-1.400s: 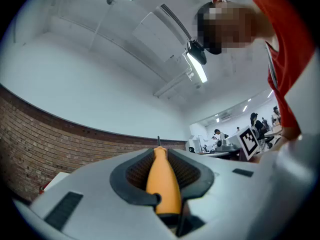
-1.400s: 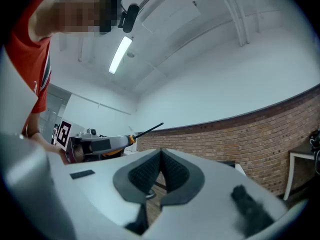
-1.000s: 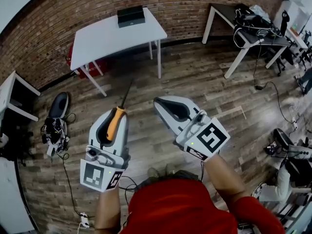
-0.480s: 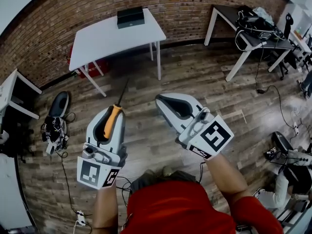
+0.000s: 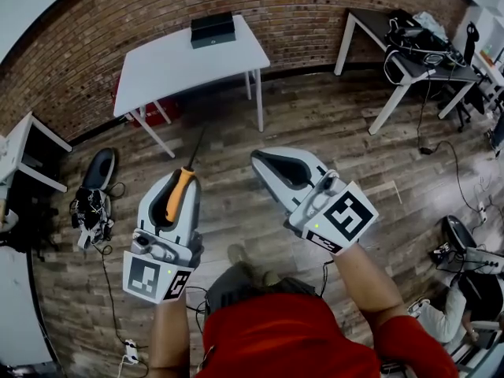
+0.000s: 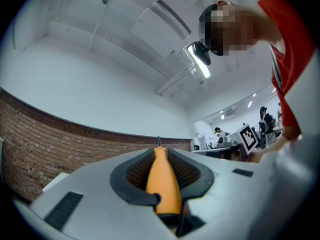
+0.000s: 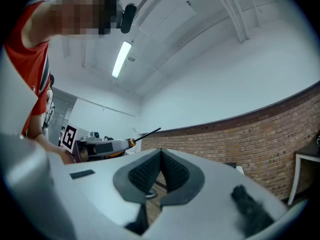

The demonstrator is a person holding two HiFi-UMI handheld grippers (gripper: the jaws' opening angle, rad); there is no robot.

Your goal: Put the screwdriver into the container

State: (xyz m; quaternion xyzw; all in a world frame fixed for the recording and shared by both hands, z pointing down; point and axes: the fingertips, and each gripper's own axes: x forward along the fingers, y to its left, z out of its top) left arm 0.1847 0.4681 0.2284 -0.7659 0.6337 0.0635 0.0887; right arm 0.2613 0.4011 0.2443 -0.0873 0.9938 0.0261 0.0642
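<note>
My left gripper is shut on a screwdriver with an orange handle; its thin dark shaft points up and away over the wooden floor. In the left gripper view the orange handle lies between the black pads, which press on both of its sides. My right gripper hovers beside it on the right, jaws closed with nothing between them, as the right gripper view also shows. A black box-like container sits at the far edge of a white table, well ahead of both grippers.
A brick wall runs behind the white table. A dark-topped desk with bags and cables stands at the right. A bag and gear lie on the floor at the left, with another white table beyond. Cables trail near my feet.
Both grippers have drifted slightly in view, the left one a little down and to the left. The screwdriver stays gripped. The person's foot now shows on the floor below the grippers.
</note>
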